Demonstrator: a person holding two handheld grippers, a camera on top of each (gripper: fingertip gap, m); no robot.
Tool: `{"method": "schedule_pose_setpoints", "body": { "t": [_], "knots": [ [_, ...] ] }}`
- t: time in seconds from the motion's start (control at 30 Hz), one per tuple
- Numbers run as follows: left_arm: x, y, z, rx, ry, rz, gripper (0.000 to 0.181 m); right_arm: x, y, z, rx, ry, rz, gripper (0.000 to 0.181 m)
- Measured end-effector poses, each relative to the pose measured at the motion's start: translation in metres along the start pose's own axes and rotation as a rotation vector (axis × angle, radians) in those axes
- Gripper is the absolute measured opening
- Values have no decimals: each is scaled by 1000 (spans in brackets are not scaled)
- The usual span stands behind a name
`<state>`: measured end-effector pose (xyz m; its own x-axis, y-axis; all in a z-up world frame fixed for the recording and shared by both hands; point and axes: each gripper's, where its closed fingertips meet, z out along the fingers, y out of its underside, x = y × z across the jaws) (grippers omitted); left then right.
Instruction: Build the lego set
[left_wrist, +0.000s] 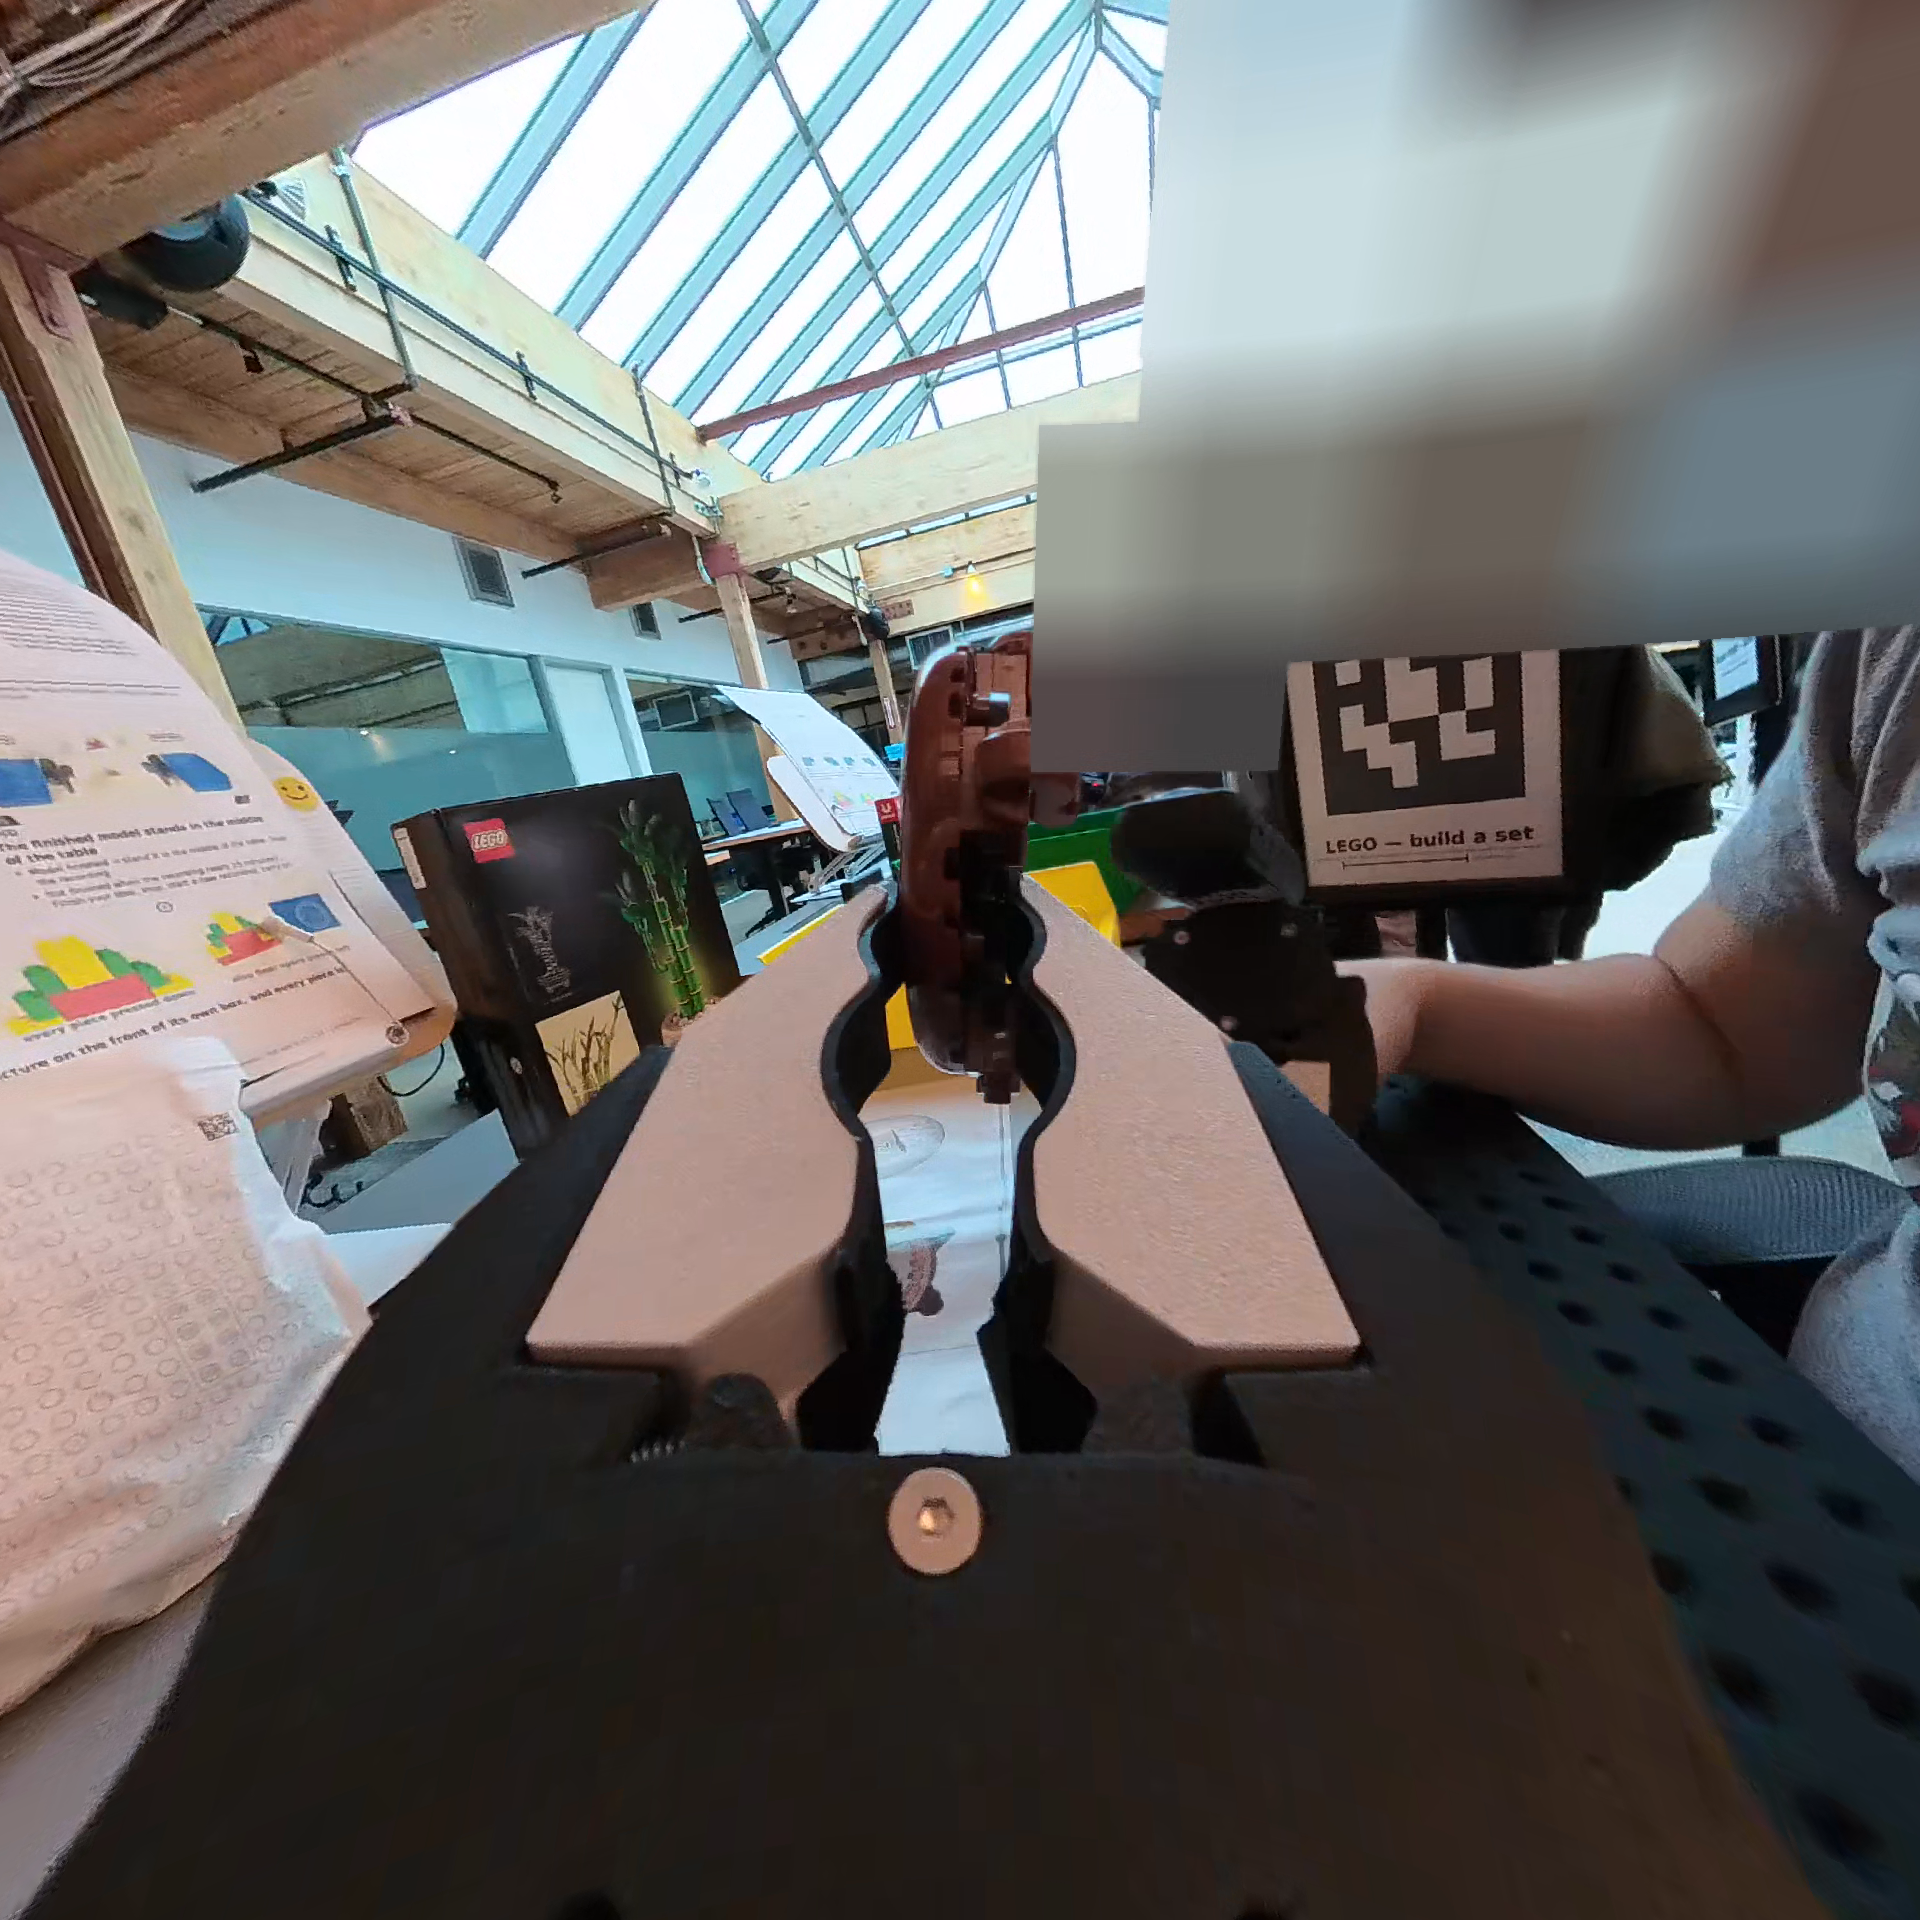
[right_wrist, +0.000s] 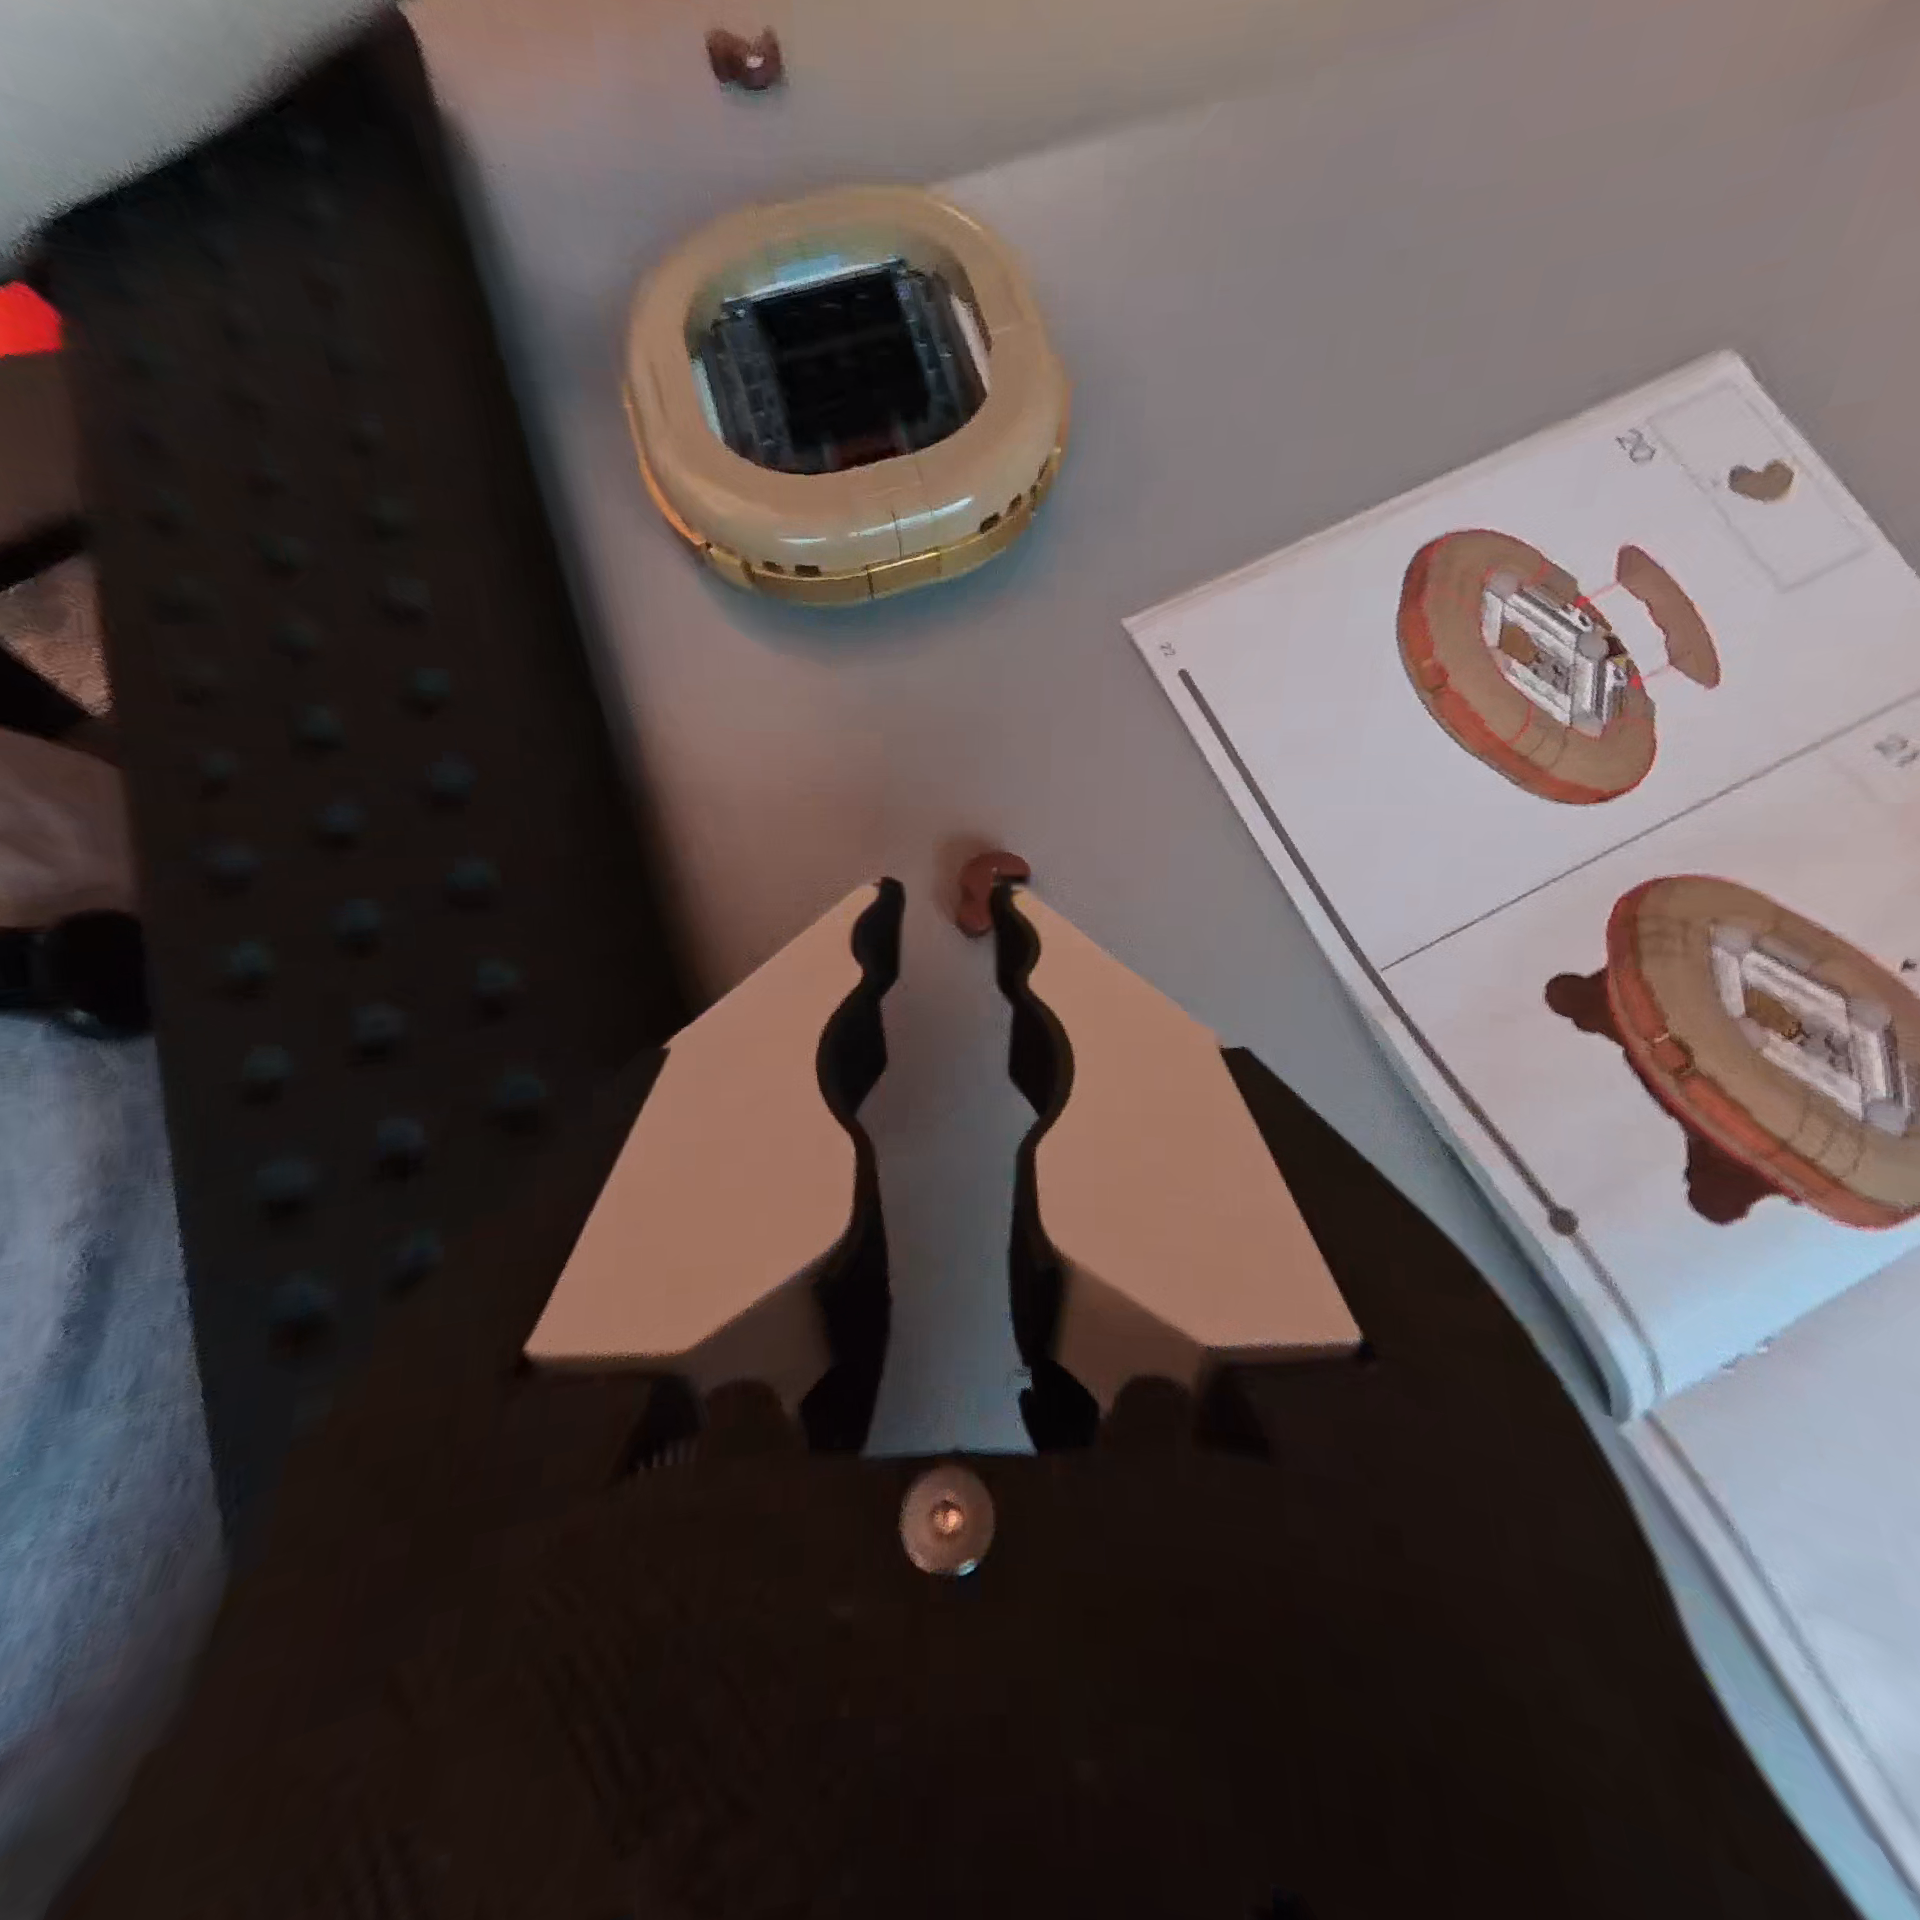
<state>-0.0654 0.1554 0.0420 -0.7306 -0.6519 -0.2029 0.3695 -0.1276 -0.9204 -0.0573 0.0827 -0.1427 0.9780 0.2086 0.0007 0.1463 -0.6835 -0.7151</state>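
Observation:
In the left wrist view my left gripper (left_wrist: 956, 925) is shut on a dark brown round Lego assembly (left_wrist: 951, 790), held on edge and raised above the table. In the right wrist view my right gripper (right_wrist: 945, 894) is open, pointing down at the grey table (right_wrist: 1195, 312). A small brown curved piece (right_wrist: 985, 883) lies on the table, touching or just beside the right fingertip (right_wrist: 1006, 902). A tan round assembly with a dark square hollow (right_wrist: 847, 395) lies farther ahead. A second small brown piece (right_wrist: 743, 52) lies at the far edge.
An open instruction booklet (right_wrist: 1558, 831) lies to the right of my right gripper. A black perforated plate (right_wrist: 312, 727) runs along the left. In the left wrist view stand a black Lego box (left_wrist: 561, 935), a printed sheet (left_wrist: 135, 831), yellow bins (left_wrist: 1070, 894) and a person's arm (left_wrist: 1558, 1029). Left tips to right tips: about 20 cm. The black perforated plate (right_wrist: 312, 727) is closer to my right gripper, around 12 cm from its tips; the left tips are 20 cm off.

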Motion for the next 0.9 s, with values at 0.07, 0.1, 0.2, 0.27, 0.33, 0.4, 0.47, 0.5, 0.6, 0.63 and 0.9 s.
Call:
{"method": "schedule_pose_setpoints", "body": {
  "t": [0.07, 0.1, 0.2, 0.27, 0.33, 0.4, 0.47, 0.5, 0.6, 0.63, 0.9],
  "knots": [
    [0, 0, 1, 5, 6, -13, 16, 3, 2, 5, 2, 49, 35, 11],
    [1, 1, 1, 5, 10, -19, 16, 7, 6, 7, -21, 79, 40, 12],
    [2, 1, 2, 2, 15, -18, 17, 14, 9, 12, -61, 152, 11, 15],
    [3, -1, 2, 9, 14, -13, 17, 14, 14, 15, -104, 171, -39, 14],
    [4, -3, 2, 15, 21, -11, 17, 12, 12, 16, -104, 168, -50, 12],
    [6, -3, 1, 15, 25, -4, 17, 15, 13, 15, -102, 168, -43, 7],
    [7, -5, 1, 19, 25, 14, 16, 14, 14, 15, -92, 135, -26, 7],
    [7, -6, 1, 21, 25, 23, 17, 15, 14, 14, -86, 133, -27, 6],
    [10, -10, 0, 39, 28, 65, 16, 18, 18, 11, -83, 121, -12, 7],
    [11, -13, 0, 53, 34, 75, 16, 16, 18, 11, -71, 94, -10, 7],
    [29, -28, 3, 146, 109, 64, 16, -12, -109, -67, 538, -13, -143, 50]
  ]
}}
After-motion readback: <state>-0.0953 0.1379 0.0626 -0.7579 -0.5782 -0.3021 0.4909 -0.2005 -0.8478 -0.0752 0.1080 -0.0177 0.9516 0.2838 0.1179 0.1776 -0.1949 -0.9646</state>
